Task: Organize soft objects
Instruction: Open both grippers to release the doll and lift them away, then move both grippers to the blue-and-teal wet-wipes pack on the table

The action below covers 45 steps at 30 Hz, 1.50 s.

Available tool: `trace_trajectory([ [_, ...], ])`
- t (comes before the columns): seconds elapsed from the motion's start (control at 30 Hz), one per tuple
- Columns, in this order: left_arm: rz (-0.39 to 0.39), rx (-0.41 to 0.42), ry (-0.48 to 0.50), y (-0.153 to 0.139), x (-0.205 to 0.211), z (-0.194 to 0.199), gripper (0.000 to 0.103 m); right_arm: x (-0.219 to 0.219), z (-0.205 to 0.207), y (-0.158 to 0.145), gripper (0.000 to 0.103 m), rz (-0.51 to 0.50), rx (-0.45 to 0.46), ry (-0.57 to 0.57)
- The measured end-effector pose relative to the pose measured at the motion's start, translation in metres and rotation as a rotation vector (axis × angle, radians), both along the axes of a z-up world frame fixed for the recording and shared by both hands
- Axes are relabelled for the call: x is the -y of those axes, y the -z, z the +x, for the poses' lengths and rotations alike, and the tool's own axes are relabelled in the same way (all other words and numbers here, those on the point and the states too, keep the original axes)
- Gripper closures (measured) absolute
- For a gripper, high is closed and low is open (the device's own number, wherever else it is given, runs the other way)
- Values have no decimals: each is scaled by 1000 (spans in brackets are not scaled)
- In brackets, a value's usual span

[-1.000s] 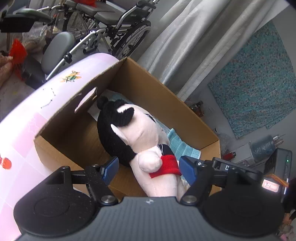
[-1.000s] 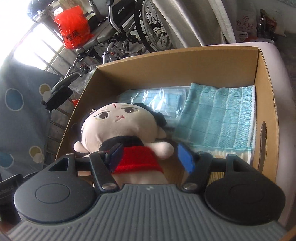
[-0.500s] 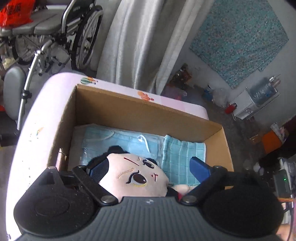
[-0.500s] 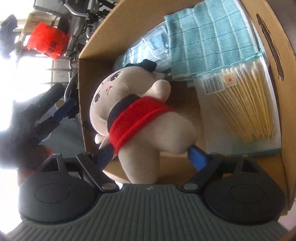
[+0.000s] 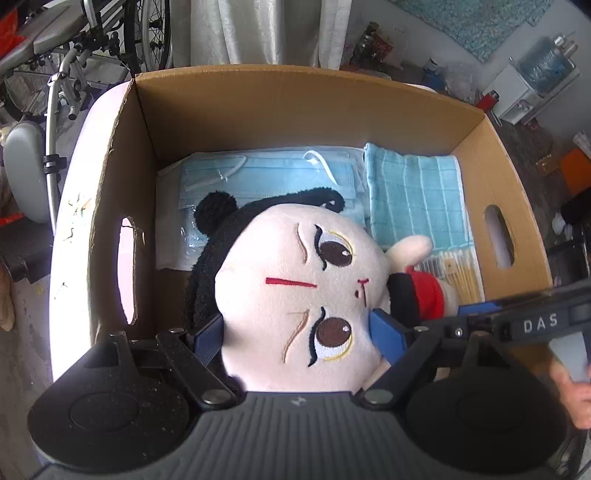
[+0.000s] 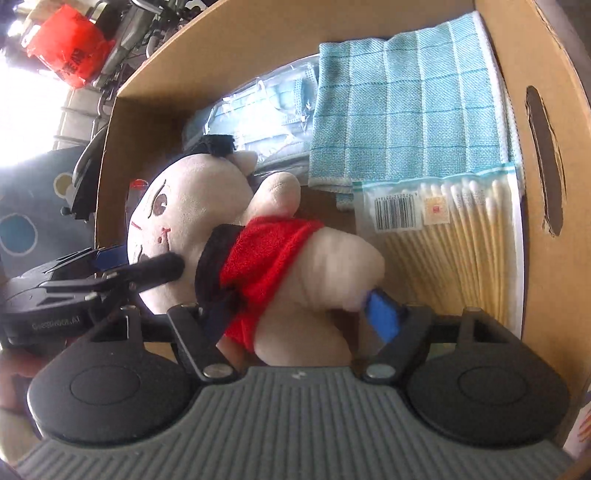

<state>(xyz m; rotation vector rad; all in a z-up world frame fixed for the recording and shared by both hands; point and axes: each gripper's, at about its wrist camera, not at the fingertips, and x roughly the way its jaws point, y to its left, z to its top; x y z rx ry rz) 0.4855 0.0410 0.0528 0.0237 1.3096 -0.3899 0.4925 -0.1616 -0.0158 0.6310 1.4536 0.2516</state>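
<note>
It looked like a cluttered home storeroom: a wheelchair [image 5: 92, 48] at eleven o'clock, curtains [image 5: 258, 29] at twelve, a water jug [image 5: 546, 66] at two.

Cream plush doll [image 5: 295, 295] wearing red top and black hair, brown cardboard box [image 5: 295, 107] showing plain walls, teal towel [image 6: 406, 110] showing pale grid, light blue masks [image 5: 266, 177], blue fingers [image 6: 382, 314].

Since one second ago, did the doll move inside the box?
Yes. The doll turned onto its side and now reaches toward the swab bag by the box wall.
</note>
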Motion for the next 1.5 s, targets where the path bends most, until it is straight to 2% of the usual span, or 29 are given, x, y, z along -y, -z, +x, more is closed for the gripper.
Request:
trace_trajectory([
  [0.07, 47, 1, 43, -8, -2, -12, 24, -5, 1, 3, 31, 26, 24, -23],
  [0.13, 66, -12, 23, -18, -12, -20, 26, -11, 6, 7, 32, 41, 41, -47],
  [0.17, 75, -26, 27, -19, -17, -22, 31, -15, 9, 9, 32, 37, 46, -61],
  [0.2, 77, -41, 20, -20, -23, -22, 31, -20, 13, 12, 37, 28, 44, -76],
  [0.23, 76, -64, 10, -20, -28, -23, 32, -22, 17, 14, 46, 28, 43, -80],
  [0.3, 98, -91, 29, -19, -30, -29, 36, -25, 23, 15, 44, 28, 38, -71],
  [0.37, 163, -92, 85, -20, -26, -34, 48, -26, 27, 12, 42, 16, 30, -87],
  [0.43, 192, -90, 101, -28, -25, -37, 49, -20, 24, 5, 34, -16, 40, -106],
  [0.5, 200, -49, 100, -40, -27, -40, 51, -14, 21, -1, 31, -24, 39, -123],
  [0.53, 200, -13, 98, -47, -28, -43, 56, -8, 18, -4, 31, -15, 41, -115],
  [0.57, 209, 46, 98, -54, -27, -46, 66, -2, 16, -6, 31, -3, 47, -105],
  [0.6, 211, 81, 106, -57, -25, -48, 70, 0, 15, -6, 38, 3, 50, -100],
  [0.63, 197, 107, 122, -57, -22, -47, 71, 2, 13, -4, 56, 14, 48, -103],
  [0.7, 171, 79, 131, -48, -16, -43, 71, -5, 9, 7, 70, 63, 14, -103],
  [0.73, 182, 73, 132, -41, -13, -42, 71, -12, 6, 11, 70, 82, 1, -116],
  [0.83, 189, 53, 121, -33, -14, -41, 69, -40, 0, 7, 69, 4, 52, -211],
  [0.9, 203, 35, 110, -30, -18, -42, 69, -47, -1, 1, 68, -22, 53, -237],
  [0.93, 212, 52, 129, -32, -17, -45, 66, -49, -3, -7, 68, -54, 74, -259],
  [1.03, 212, 175, 190, -48, -13, -65, 46, -46, -18, -46, 65, -123, 213, -368],
  [1.1, 146, 235, 267, -61, -12, -82, 46, -38, -31, -71, 56, -167, 286, -424],
  [1.17, 73, 239, 361, -66, -9, -97, 49, -21, -45, -86, 55, -252, 301, -455],
  [1.23, 56, 202, 418, -60, 2, -109, 54, 1, -54, -88, 55, -358, 275, -442],
  [1.3, 64, 151, 395, -46, 11, -110, 49, 20, -56, -82, 55, -379, 250, -382],
  [1.4, 58, 102, 346, -25, 13, -108, 46, 49, -47, -75, 55, -284, 190, -270],
  [1.5, 69, 89, 336, -21, 14, -105, 46, 58, -50, -66, 55, -262, 169, -233],
])
